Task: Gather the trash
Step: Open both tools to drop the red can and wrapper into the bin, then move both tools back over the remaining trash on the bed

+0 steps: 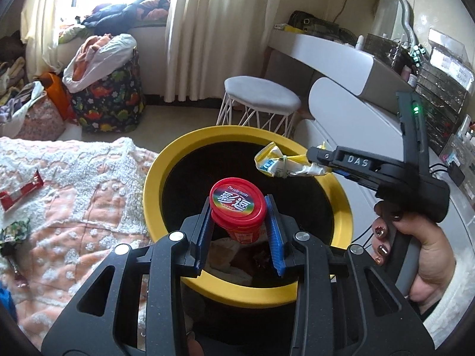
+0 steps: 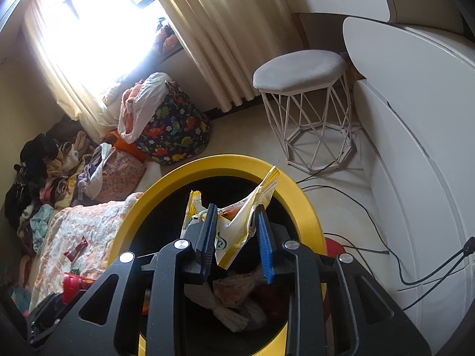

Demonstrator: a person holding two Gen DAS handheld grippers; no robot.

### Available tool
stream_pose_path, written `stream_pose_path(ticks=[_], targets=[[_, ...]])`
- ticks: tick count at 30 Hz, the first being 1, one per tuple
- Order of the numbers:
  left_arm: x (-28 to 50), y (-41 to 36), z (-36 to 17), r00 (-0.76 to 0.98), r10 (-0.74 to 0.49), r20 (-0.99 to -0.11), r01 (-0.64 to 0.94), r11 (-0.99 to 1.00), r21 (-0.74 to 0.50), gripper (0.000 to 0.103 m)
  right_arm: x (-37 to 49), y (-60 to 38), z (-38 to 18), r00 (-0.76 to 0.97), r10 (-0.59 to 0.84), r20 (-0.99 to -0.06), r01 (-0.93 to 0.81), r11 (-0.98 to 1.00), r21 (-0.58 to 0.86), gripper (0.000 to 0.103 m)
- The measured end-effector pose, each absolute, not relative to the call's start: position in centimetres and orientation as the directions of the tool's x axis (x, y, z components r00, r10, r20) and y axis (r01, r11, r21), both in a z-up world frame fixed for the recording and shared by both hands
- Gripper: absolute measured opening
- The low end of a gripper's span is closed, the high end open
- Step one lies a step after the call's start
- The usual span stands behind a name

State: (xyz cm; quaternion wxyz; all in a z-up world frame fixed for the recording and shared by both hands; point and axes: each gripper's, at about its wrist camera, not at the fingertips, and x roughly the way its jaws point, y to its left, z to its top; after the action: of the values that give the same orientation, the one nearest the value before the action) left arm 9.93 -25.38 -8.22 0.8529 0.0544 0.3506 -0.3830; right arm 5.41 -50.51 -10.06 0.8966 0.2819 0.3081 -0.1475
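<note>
A red plastic tub with a rainbow-printed lid (image 1: 236, 211) sits upright between the blue-padded fingers of the left gripper (image 1: 239, 231), which are closed against its sides and hold it over the dark mouth of a round yellow-rimmed trash bin (image 1: 154, 178). Crumpled paper and wrappers lie at the bottom of the bin. To the right, the right gripper (image 1: 319, 161), held in a hand with dark painted nails (image 1: 415, 255), pinches a crumpled yellow and white snack wrapper (image 1: 277, 161) at one end, over the far right part of the bin's rim. In the right wrist view the same wrapper (image 2: 234, 222) hangs between the fingers of the right gripper (image 2: 234, 237), which stand partly apart with the foil bunched between them, above the bin (image 2: 299, 195).

Left of the bin lies a bed with a peach and white blanket (image 1: 74, 184), bearing a red and white wrapper (image 1: 20, 194) and a dark green wrapper (image 1: 14, 230). Beyond the bin stand a white wire-legged stool with a grey seat (image 1: 262, 101), a dinosaur-print laundry bag (image 1: 109, 101) and cream curtains (image 1: 213, 29).
</note>
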Motion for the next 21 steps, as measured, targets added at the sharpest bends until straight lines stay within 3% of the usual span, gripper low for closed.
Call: stream_pose_path(ticks=[1,2,4,10,14,21], targets=[[9.9,-25.4,-8.3,0.465,-0.611,-0.641,0.687,0.706,-0.174,0.029,5.4,-50.5,-10.1,0.770,-0.081,-0.633,0.434,0.794,0.426,0.033],[10.0,-25.2,-8.2,0.469,-0.608,-0.641,0.681,0.711,-0.176,0.039,5.4,-50.6,-10.1,0.773,-0.077,-0.630,0.434,0.788,0.436,0.043],[10.1,-24.6,-8.1,0.485,-0.601,-0.635,0.668,0.724,-0.174,0.061,5.4,-50.5,-10.0,0.776,-0.079,-0.626,0.434,0.787,0.438,0.051],[10.6,-22.1,-7.4,0.543,-0.565,-0.620,0.619,0.769,-0.159,0.084,6.4,-48.5,-9.2,0.790,-0.029,-0.612,0.369,0.821,0.436,0.055],[11.0,-20.2,-7.1,0.577,-0.536,-0.616,0.580,0.800,-0.153,0.092,7.2,-46.5,-8.5,0.797,-0.001,-0.604,0.323,0.845,0.425,0.057],[12.2,-16.5,-6.8,0.638,-0.455,-0.622,0.486,0.864,-0.134,0.092,8.7,-42.7,-7.3,0.805,0.063,-0.589,0.231,0.882,0.410,0.059]])
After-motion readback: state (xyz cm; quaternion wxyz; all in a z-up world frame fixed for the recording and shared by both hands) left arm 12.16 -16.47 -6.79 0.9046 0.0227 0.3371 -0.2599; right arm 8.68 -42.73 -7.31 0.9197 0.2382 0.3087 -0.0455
